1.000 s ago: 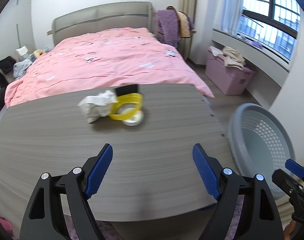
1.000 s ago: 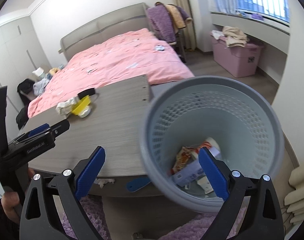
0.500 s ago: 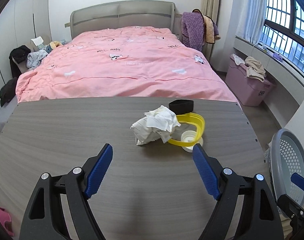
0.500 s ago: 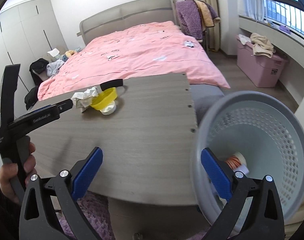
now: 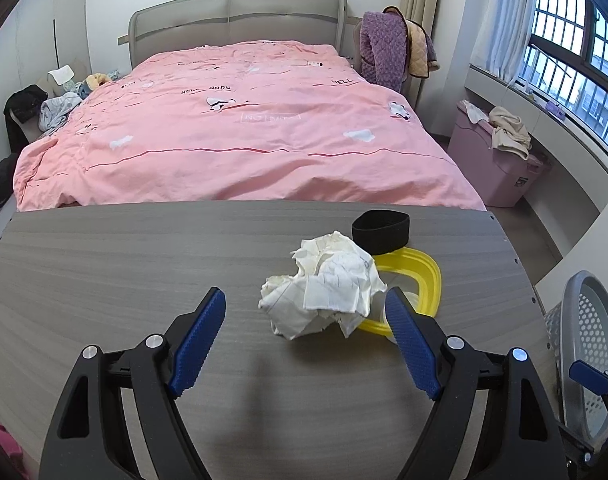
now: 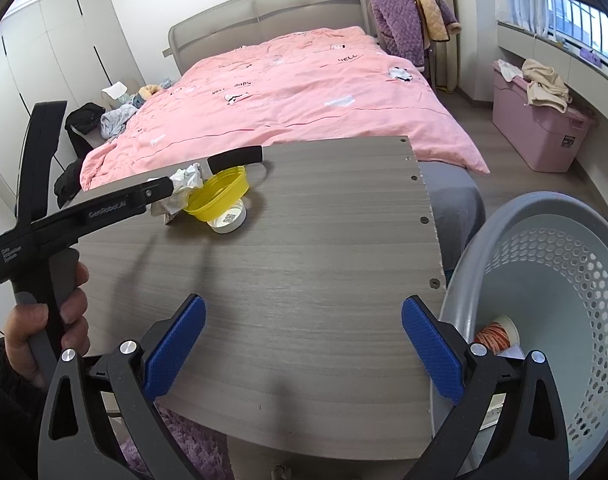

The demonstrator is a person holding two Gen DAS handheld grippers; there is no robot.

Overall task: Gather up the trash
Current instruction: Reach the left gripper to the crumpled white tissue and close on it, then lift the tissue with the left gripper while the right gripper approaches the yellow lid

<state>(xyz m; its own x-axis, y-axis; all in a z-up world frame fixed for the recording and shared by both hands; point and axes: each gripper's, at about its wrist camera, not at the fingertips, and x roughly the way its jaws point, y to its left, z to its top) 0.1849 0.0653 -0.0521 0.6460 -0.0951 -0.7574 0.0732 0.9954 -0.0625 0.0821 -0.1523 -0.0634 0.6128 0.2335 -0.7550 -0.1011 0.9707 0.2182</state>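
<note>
The crumpled paper (image 5: pixel 324 290) lies just ahead of the left gripper (image 5: pixel 306 314), nearer its right finger; fingers wide open, empty. The right gripper (image 6: pixel 304 328), open and empty too, hangs well apart at the worktop's (image 6: pixel 304 248) near edge.

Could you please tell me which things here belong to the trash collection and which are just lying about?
Part of the job:
crumpled paper
yellow bowl
white lid
black band
grey basket
left gripper, open
right gripper, open

Just lying about:
pink bed
pink storage box
purple jacket
</note>
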